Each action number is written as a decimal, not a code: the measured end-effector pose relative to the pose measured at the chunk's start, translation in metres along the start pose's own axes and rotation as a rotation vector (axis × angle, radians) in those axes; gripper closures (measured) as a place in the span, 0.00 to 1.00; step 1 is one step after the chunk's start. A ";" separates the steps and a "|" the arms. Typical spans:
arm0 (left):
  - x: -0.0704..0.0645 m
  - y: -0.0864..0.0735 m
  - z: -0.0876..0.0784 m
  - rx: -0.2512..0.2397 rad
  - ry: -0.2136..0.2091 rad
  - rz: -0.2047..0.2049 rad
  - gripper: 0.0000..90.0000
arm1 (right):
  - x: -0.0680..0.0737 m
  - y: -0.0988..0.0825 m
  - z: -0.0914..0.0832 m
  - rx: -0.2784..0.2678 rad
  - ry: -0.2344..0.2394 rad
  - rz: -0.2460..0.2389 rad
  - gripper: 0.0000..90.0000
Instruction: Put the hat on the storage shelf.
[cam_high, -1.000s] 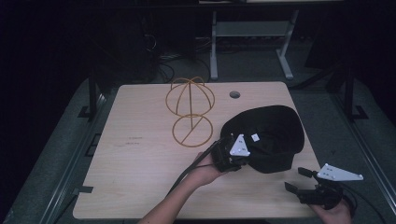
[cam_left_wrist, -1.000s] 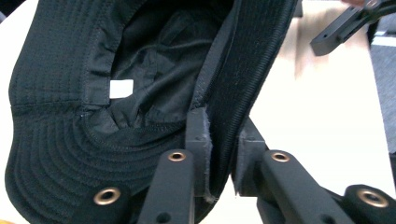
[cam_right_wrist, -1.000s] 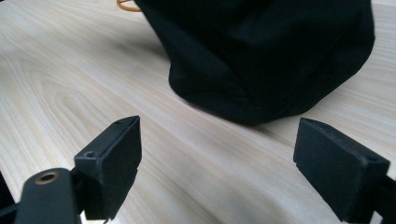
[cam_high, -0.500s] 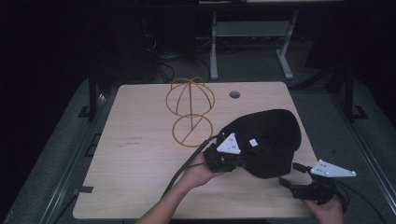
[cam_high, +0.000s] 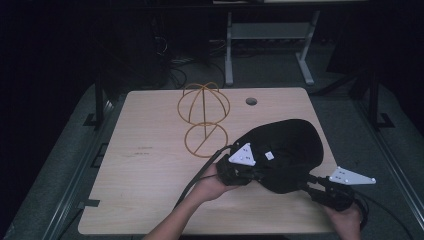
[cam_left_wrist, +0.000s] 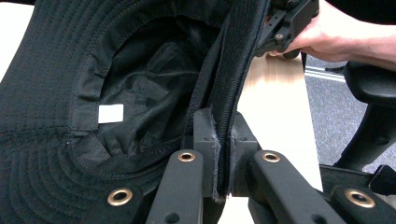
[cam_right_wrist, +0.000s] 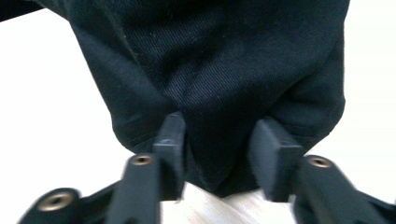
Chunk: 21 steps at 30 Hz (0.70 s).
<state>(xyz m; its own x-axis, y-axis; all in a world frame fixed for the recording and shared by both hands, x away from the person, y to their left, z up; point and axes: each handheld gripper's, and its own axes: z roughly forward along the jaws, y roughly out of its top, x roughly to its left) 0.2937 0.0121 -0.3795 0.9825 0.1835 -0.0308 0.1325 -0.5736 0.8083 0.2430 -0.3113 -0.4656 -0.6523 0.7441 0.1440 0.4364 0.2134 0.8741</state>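
A black bucket hat (cam_high: 292, 145) lies on the right half of the wooden table (cam_high: 140, 180). My left gripper (cam_high: 256, 174) is shut on its brim; in the left gripper view the folded brim edge (cam_left_wrist: 224, 93) is pinched between the pads (cam_left_wrist: 219, 135), and the hat's inside with a white label (cam_left_wrist: 111, 113) faces me. My right gripper (cam_high: 308, 182) is at the hat's near right edge. Its jaws have just been closing, with a fold of the hat (cam_right_wrist: 219, 56) hanging between the pads (cam_right_wrist: 222, 140), and the grip is not tight.
A gold wire hat stand (cam_high: 204, 117) stands upright at the table's middle back, left of the hat. A cable hole (cam_high: 251, 101) sits near the far edge. A dark chair (cam_left_wrist: 369, 93) is beside the table's right side.
The right gripper has moved up to the hat's edge and its jaws have narrowed around the fabric. The left gripper has shifted slightly left with the brim.
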 end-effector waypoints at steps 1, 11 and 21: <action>0.000 0.000 0.000 0.001 0.001 0.001 0.94 | 0.000 0.000 0.000 0.000 0.000 0.000 0.71; -0.003 0.001 -0.005 0.014 0.016 0.011 0.80 | 0.007 0.003 -0.002 -0.016 0.020 -0.044 0.93; -0.012 -0.003 -0.031 0.014 0.051 0.029 0.56 | 0.010 0.006 -0.008 -0.036 0.028 -0.026 0.94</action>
<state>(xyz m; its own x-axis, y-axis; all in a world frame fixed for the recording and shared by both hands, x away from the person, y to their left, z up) 0.2770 0.0360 -0.3632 0.9781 0.2070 0.0227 0.1064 -0.5906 0.7999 0.2342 -0.3073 -0.4557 -0.6804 0.7206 0.1334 0.3966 0.2089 0.8939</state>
